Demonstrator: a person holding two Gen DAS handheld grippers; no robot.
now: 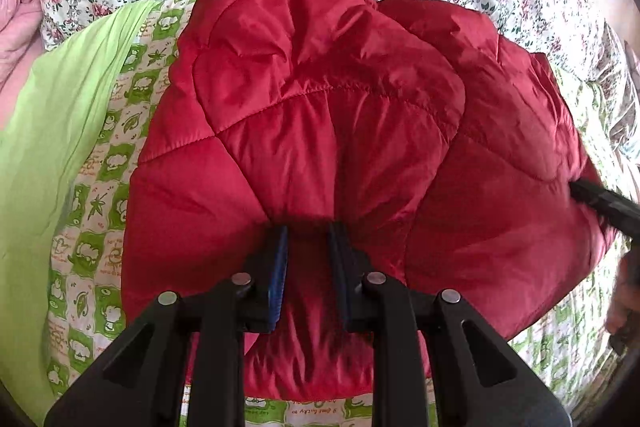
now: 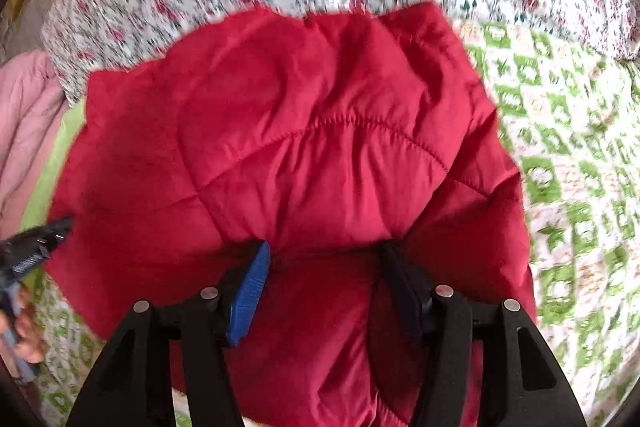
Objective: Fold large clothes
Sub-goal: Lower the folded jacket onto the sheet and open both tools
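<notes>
The red jacket (image 1: pixel 320 131) feels puffy, soft and slippery to us. Our left gripper (image 1: pixel 307 239) and right gripper (image 2: pixel 324 259) each pinch its near edge, half closed; thick seams hold best.

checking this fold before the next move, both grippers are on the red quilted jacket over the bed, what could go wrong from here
1. The left gripper and right gripper each pinch only a small bunch of the red quilted puffy jacket; the slick fabric could slip free.
2. The right wrist view is motion-blurred, so a fast move may let the fold land crooked.
3. The jacket could drag the loose lime green cloth on the green-and-white checked sheet.
</notes>
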